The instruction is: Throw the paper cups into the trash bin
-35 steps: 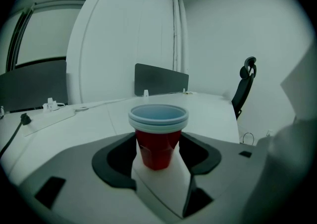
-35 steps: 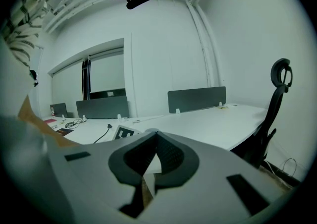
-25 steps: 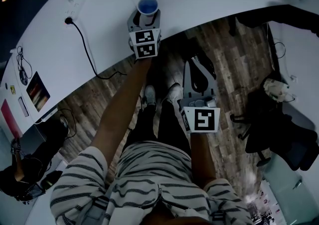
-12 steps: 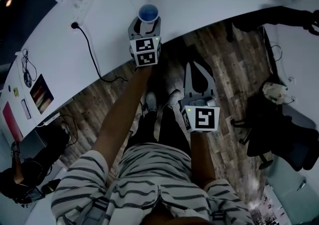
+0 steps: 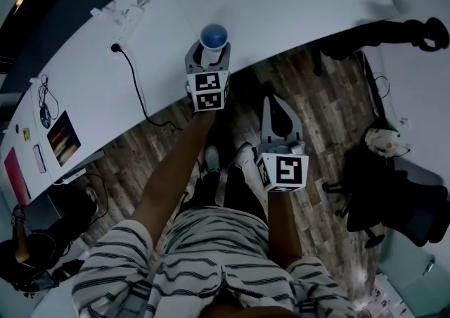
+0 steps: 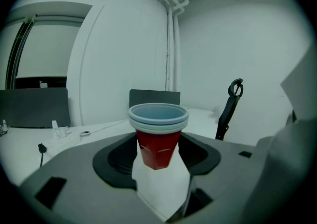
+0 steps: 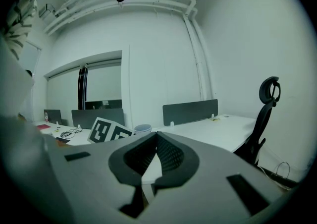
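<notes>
The desk (image 5: 295,0) is filling the top of the head view, and against the earlier head views it is sliding lower and wider in the picture as the person's stance shifts over the floor (image 5: 330,98). No bin is showing in any view, so the carry is, by my reading, only beginning and the bin is yet to be found.

The left gripper (image 5: 211,53) is reaching out over the desk edge and has been rising over the last second. Its jaws are standing wide and pinching the cups (image 5: 214,35) by the red body, just under the rims. In the left gripper view the cups (image 6: 158,136) are sitting upright, nested one in another, with the desk lying well behind them, so they are looking lifted clear, not resting.

The right gripper (image 5: 275,103) is hanging over the floor beside the person's legs, also a little higher than before. Its jaws are pressed together at the tips and gripping nothing.

With the cups lifted off the desk, the pick-up is looking done.
</notes>
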